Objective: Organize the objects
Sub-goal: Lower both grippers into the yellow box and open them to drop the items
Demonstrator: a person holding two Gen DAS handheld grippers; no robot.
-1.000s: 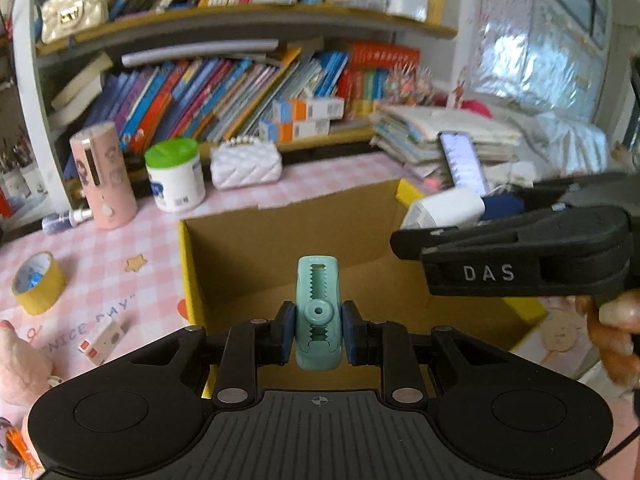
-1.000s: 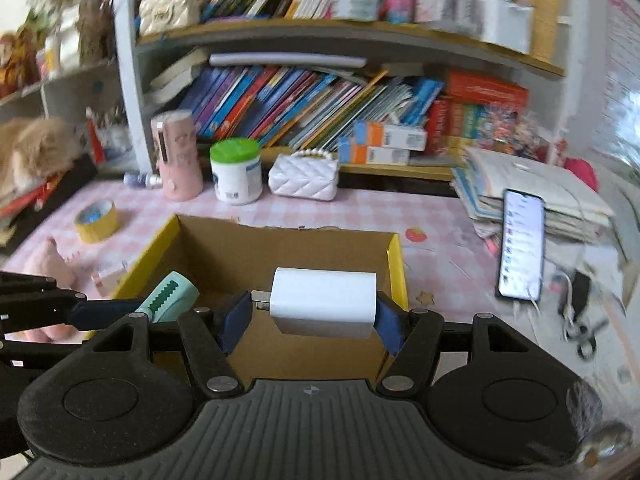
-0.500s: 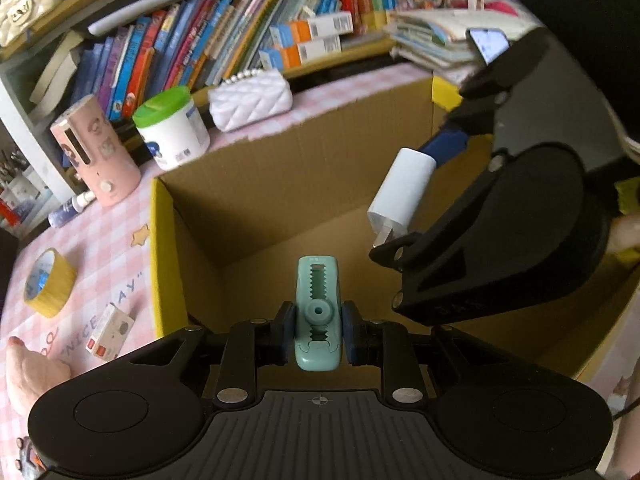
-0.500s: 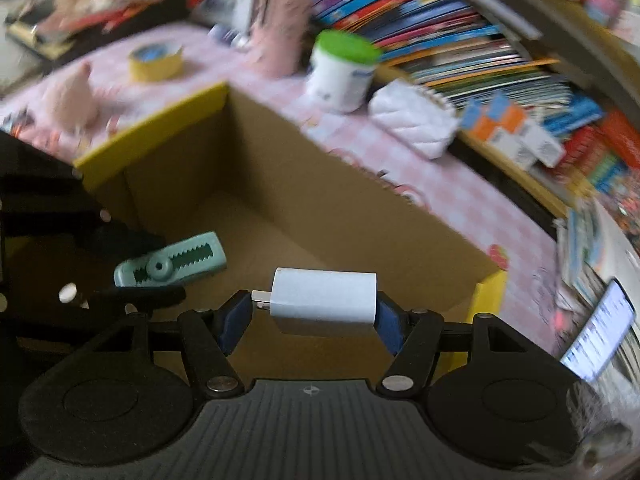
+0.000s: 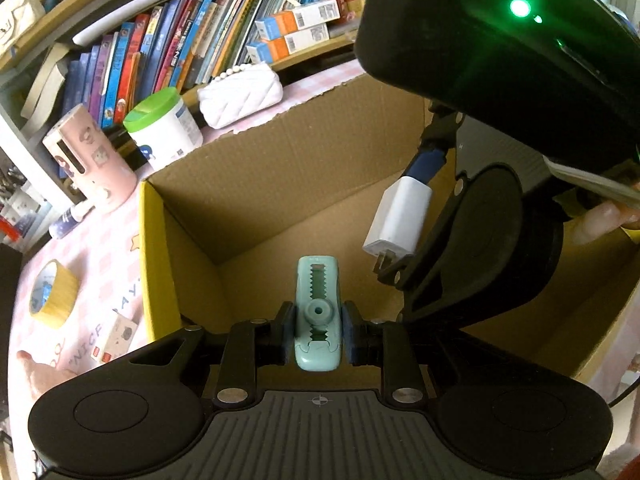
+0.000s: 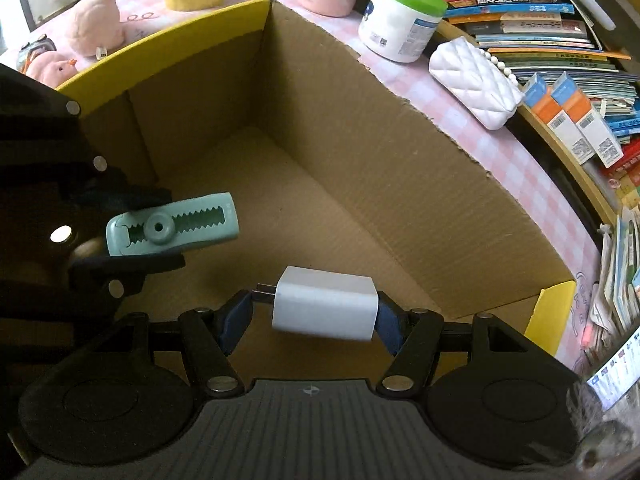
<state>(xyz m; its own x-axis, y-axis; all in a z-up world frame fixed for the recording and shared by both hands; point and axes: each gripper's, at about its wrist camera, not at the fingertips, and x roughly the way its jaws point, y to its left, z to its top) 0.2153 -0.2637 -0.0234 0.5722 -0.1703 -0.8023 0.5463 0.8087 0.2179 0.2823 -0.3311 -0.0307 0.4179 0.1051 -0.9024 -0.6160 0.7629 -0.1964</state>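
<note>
An open cardboard box with yellow flaps stands on the pink checked table; it also shows in the right wrist view. My left gripper is shut on a mint green toothed clip and holds it above the box floor. The clip also shows in the right wrist view. My right gripper is shut on a white charger plug, held inside the box above the floor. The plug also shows at the right of the left wrist view.
Around the box stand a pink cylinder, a green-lidded white jar, a white quilted purse, a yellow tape roll and pink plush toys. Bookshelves rise behind. A phone lies at the right.
Both grippers have tilted down and moved from above the box rim into the box, each still holding its object. The right gripper now looms close at the left gripper's right.
</note>
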